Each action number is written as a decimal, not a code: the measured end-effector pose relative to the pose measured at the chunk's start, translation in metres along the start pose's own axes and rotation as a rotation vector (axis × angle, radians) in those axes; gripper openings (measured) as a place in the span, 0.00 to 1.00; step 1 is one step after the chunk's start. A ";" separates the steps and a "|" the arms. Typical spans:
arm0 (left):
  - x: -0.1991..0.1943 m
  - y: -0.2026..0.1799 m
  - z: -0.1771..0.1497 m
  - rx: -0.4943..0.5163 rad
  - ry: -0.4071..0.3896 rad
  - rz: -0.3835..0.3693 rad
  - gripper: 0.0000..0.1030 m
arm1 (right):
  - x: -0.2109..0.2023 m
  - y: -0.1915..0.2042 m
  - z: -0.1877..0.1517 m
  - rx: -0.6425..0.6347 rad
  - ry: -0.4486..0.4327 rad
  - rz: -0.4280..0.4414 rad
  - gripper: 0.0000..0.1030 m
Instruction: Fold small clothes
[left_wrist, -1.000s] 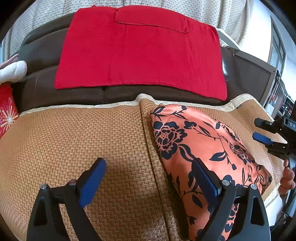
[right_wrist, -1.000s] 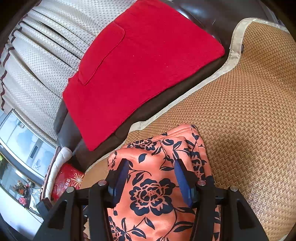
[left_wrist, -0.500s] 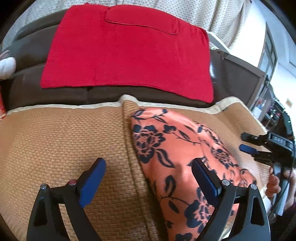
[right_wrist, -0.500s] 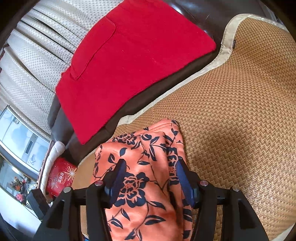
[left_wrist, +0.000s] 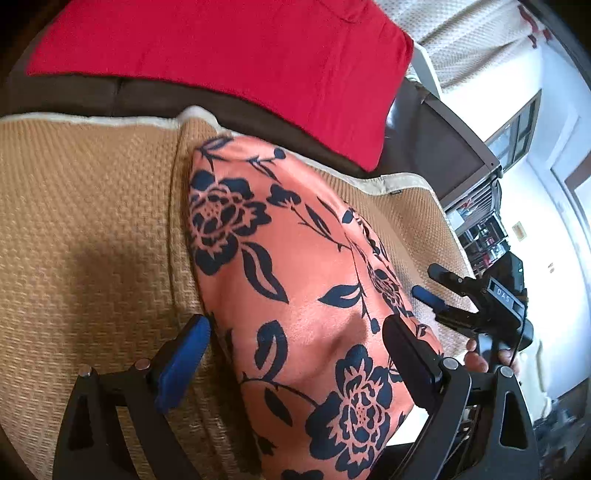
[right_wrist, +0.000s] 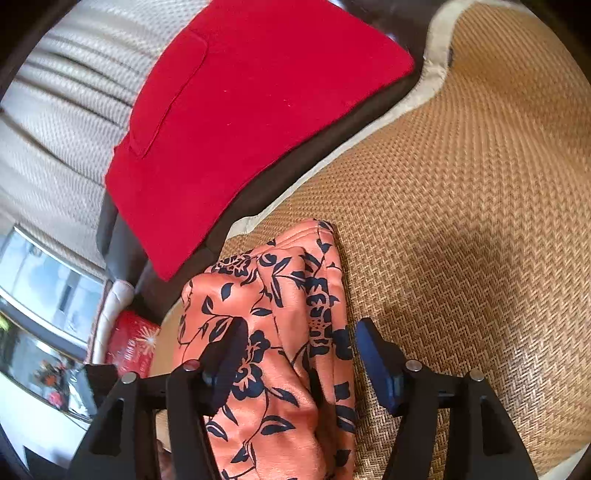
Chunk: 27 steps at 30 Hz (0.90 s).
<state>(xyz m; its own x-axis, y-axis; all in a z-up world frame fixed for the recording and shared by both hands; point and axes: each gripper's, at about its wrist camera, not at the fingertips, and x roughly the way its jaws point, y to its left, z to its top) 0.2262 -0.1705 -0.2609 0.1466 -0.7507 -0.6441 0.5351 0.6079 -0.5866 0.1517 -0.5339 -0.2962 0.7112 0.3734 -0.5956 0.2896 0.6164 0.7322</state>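
An orange garment with dark blue flowers (left_wrist: 295, 258) lies bunched in loose folds on a woven straw mat (left_wrist: 92, 221). My left gripper (left_wrist: 295, 350) hangs low over its near end, jaws wide apart, the cloth spanning the gap beneath them. In the right wrist view the same garment (right_wrist: 288, 302) runs up between the fingers of my right gripper (right_wrist: 301, 350), whose jaws are opening; its right pad stands clear of the cloth. The right gripper (left_wrist: 434, 286) also shows at the garment's right edge, held by a hand (left_wrist: 476, 358).
A red cloth (left_wrist: 221, 48) is draped over the dark brown sofa back (left_wrist: 155, 92) behind the mat. Pale curtains (right_wrist: 66, 110) hang beyond it. A red patterned cushion (right_wrist: 129, 343) sits at the sofa's far end. Bare mat (right_wrist: 461, 221) stretches to the right of the garment.
Both grippers have sunk closer to the garment. The left one swung toward it, so the cloth now lies between its fingers. The right gripper's jaws stand wider than before.
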 end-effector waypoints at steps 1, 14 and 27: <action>0.001 0.000 -0.001 -0.003 0.000 -0.008 0.92 | 0.002 -0.002 0.000 0.008 0.011 0.007 0.64; 0.018 0.003 0.004 -0.043 0.028 -0.131 0.92 | 0.042 -0.008 -0.013 0.037 0.204 0.047 0.65; 0.014 -0.009 0.007 0.021 -0.037 -0.117 0.71 | 0.056 0.056 -0.043 -0.148 0.187 0.035 0.45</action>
<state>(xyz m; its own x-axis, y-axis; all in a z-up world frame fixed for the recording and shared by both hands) 0.2290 -0.1881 -0.2613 0.1121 -0.8257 -0.5529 0.5677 0.5099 -0.6463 0.1800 -0.4488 -0.3031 0.5839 0.5097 -0.6319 0.1602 0.6907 0.7052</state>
